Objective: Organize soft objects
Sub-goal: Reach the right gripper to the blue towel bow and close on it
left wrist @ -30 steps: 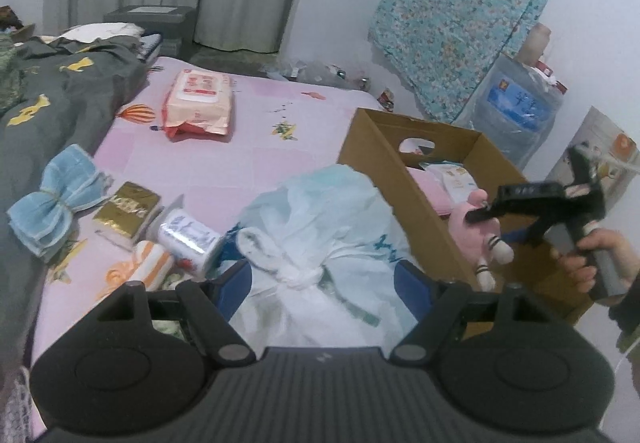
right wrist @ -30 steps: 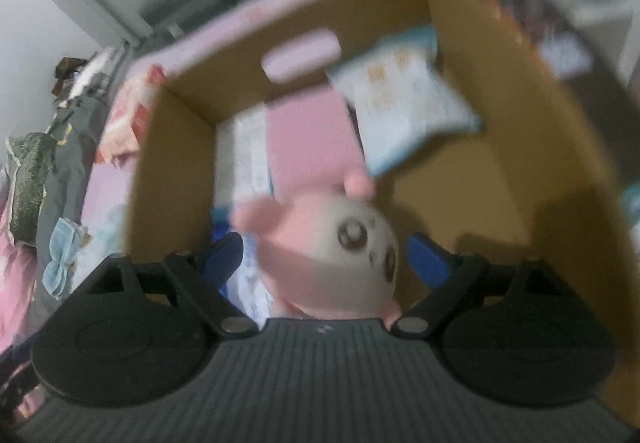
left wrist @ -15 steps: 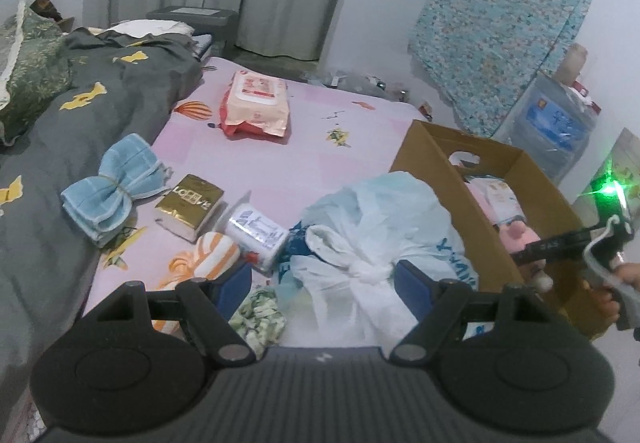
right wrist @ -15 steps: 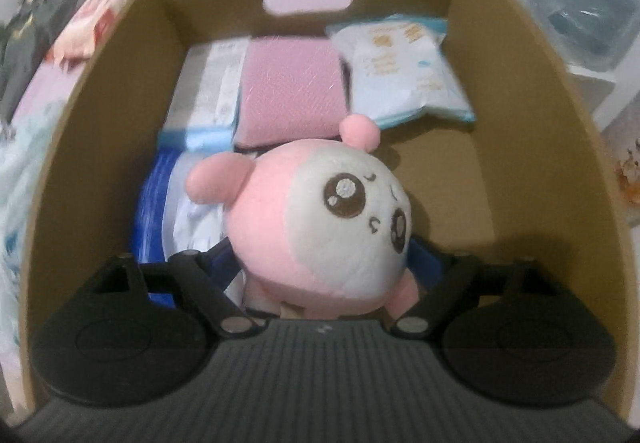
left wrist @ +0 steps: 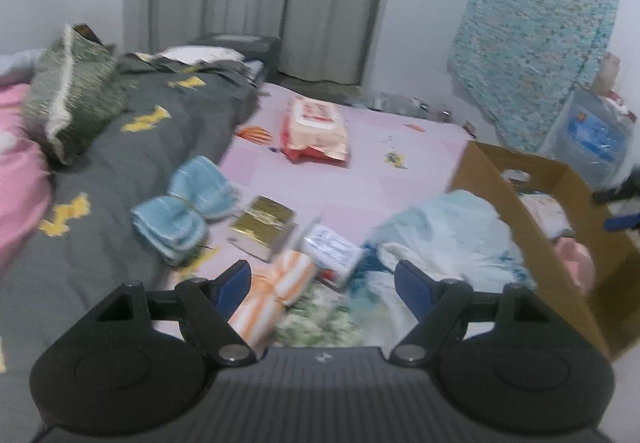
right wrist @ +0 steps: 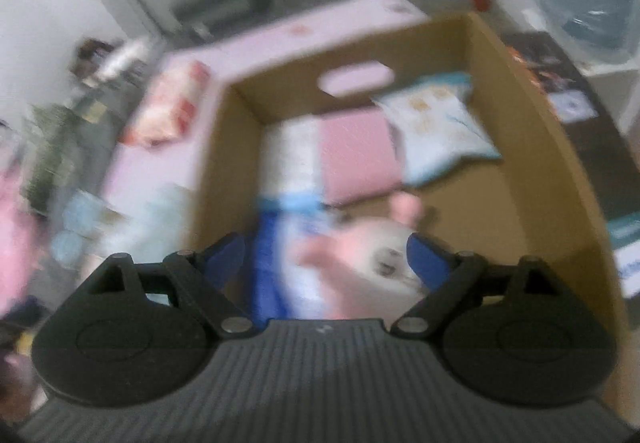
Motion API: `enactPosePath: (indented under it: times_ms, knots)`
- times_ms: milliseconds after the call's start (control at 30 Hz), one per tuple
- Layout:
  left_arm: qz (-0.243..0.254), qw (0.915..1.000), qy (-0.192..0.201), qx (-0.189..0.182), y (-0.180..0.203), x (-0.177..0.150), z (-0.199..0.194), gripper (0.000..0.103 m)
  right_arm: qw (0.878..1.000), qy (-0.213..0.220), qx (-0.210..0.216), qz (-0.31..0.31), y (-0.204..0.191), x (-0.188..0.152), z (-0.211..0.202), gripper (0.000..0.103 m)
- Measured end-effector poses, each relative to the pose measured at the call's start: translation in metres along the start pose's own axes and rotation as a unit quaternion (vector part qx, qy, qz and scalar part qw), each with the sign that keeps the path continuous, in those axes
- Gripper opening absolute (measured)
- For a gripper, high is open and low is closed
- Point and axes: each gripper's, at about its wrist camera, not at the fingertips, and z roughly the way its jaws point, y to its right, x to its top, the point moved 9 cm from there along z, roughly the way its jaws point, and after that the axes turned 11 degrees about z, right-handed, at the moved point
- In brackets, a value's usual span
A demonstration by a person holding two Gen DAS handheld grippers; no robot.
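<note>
since 0.5 s ago r tongs (right wrist: 326, 257) let go of pink plush (right wrist: 372, 267), now lying in box (right wrist: 532, 131); l tongs (left wrist: 322, 281) also released; i can't read any labels, too blurry.

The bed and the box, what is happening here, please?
A person with a claw in each hand is sorting soft things from the bed into a cardboard box. The right claw is open above a pink plush toy lying in the box. The left claw is open over the bed, near an orange striped roll and a blue towel.
</note>
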Motion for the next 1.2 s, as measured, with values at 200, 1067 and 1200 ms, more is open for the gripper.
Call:
enactPosePath:
  times_ms: [200,1067,1200]
  knots:
    - [0.015,0.9966,0.007,0.081,-0.033,0.001,-0.002,0.08,0.987,-0.067,0.149,-0.003,-0.108,-0.012,0.025,0.089]
    - [0.133,0.9657,-0.096,0.202,-0.108,-0.008,0.141,0.075,0.946,-0.317,0.065,-0.013,-0.363,-0.098,0.377,0.089]
    - [0.121,0.9661,-0.103,0.203,-0.115,-0.011,0.148,0.066,0.943,-0.321,0.086,-0.016,-0.371,-0.102,0.383,0.102]
